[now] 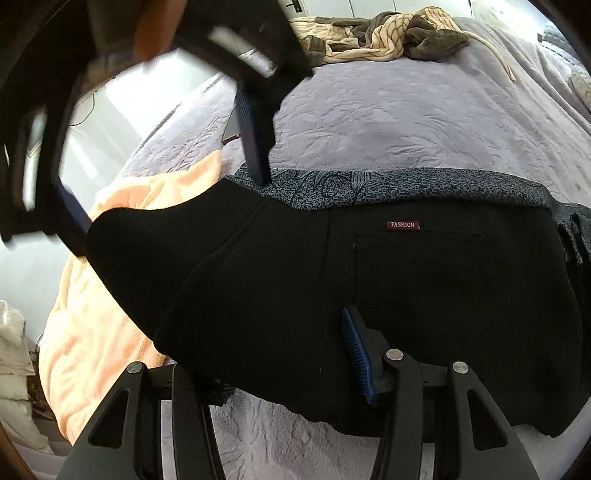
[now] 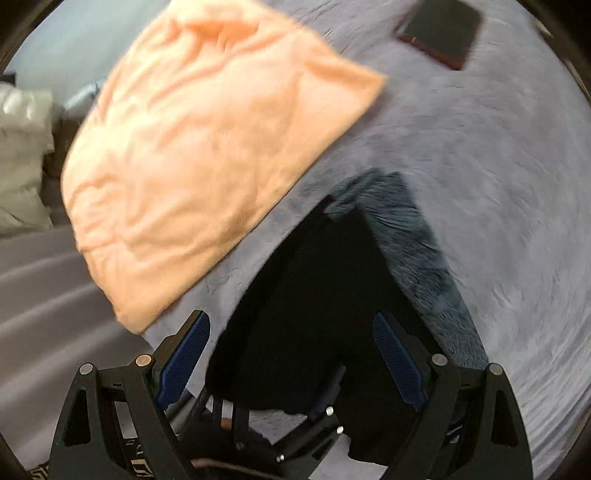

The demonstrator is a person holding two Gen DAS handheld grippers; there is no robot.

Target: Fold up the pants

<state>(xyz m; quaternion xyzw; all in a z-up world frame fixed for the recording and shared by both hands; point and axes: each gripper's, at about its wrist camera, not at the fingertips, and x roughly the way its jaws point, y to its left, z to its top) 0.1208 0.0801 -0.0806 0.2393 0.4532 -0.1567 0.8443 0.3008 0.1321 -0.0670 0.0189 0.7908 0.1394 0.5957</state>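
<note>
left wrist view: the black fabric pants [image 1: 369, 295], with a small red "fashion" label [image 1: 402, 225] above a back pocket, lie folded across the lavender embossed bedspread [image 1: 406, 122]. a strip of grey-blue patterned lining [image 1: 369, 190] shows along their far edge. the left gripper [image 1: 291, 373] is narrowed onto the near edge of the pants; its blue ribbed pad [image 1: 356, 354] lies against the cloth, while the opposite finger is hidden under the fabric, so the pinch reads as closed on the pants. the right gripper [image 1: 166, 147] crosses the upper left of this view, blurred, one blue pad tip touching or just above the lining strip; which of the two cannot be told.

right wrist view: the right gripper [image 2: 291, 362] stands spread wide, both blue textured pads [image 2: 184, 358] bare and apart, with nothing clamped. the black pants [image 2: 314, 295] lie below and between the fingers, not pressed by them. the left gripper's black frame [image 2: 314, 424] shows beneath, at the pants' edge.

other items: a peach fleece towel [image 2: 207, 147] lies flat on the bedspread just beside the pants. a dark phone with a red edge [image 2: 439, 33] rests further off. a crumpled cream and brown quilted blanket [image 1: 388, 33] sits at the far side of the bed.
</note>
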